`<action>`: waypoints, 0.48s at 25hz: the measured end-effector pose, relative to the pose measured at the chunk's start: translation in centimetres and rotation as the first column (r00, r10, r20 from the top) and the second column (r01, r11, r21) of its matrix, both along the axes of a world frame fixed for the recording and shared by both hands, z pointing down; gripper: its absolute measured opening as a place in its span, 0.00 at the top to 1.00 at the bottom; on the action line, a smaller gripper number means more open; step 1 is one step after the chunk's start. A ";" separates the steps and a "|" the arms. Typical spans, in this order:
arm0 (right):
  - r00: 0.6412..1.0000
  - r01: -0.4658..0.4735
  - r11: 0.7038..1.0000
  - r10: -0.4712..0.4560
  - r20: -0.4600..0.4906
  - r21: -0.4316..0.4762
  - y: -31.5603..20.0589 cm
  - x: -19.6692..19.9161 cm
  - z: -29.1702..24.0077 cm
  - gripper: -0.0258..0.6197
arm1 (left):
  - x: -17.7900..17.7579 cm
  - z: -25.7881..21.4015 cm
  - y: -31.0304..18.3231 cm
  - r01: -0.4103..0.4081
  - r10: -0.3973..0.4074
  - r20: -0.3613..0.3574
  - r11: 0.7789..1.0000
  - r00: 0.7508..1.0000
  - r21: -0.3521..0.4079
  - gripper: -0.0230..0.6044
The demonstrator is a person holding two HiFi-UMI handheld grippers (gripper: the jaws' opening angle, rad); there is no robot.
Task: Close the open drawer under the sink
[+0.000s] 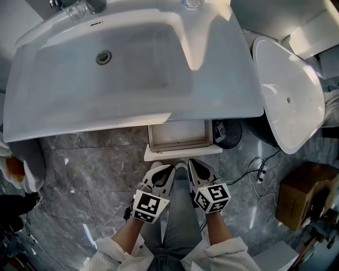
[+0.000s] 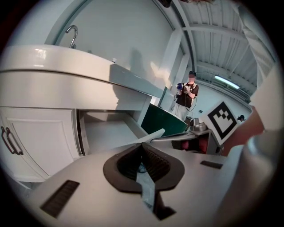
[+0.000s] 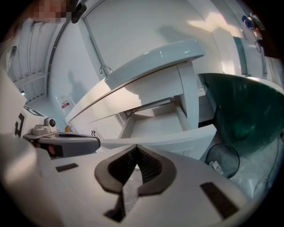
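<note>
Approach step: the drawer (image 1: pixel 178 136) stands open under the sink (image 1: pixel 132 106); left gripper (image 1: pixel 163 172) and right gripper (image 1: pixel 194 168) hover just before its front, jaws pressed together, empty. Next, push it squarely in

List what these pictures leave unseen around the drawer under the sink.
- Rear of the drawer: head view, the sink overhangs it.
- What lies in the bin: head view, half under the sink; right gripper view, too small.
- Tap: cut off by the head view's upper edge.
</note>
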State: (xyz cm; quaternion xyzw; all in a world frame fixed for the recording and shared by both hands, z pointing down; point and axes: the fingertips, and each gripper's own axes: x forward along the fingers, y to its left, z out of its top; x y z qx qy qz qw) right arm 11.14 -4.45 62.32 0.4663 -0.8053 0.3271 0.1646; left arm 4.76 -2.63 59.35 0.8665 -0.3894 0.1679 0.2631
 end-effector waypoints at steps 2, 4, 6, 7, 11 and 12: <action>1.000 -0.006 1.000 0.006 0.000 -0.003 -0.1 0.0 0.7 0.95 | -0.2 1.1 0.1 0.002 -0.001 0.016 1.000 1.000 -0.006 0.94; 1.000 0.000 1.000 0.000 -0.005 -0.006 -0.1 0.0 1.4 0.94 | -0.4 2.1 0.1 0.001 -0.001 0.030 1.000 1.000 -0.014 0.94; 1.000 0.024 1.000 -0.024 -0.019 -0.009 0.1 -0.3 2.1 0.95 | -0.5 3.4 0.2 -0.003 0.005 0.051 1.000 0.999 -0.029 0.94; 0.999 0.041 0.999 -0.041 -0.029 -0.011 0.2 -0.4 2.5 0.94 | -0.6 4.0 0.3 -0.004 0.006 0.061 0.999 0.998 -0.037 0.94; 0.995 0.080 0.997 -0.080 -0.060 -0.013 0.1 -0.6 3.5 0.94 | -0.9 5.6 0.3 0.008 -0.004 0.079 0.999 0.997 -0.047 0.94; 0.994 0.081 0.997 -0.082 -0.066 -0.013 0.0 -0.5 3.7 0.95 | -0.9 5.8 0.3 0.011 -0.007 0.081 0.999 0.997 -0.046 0.94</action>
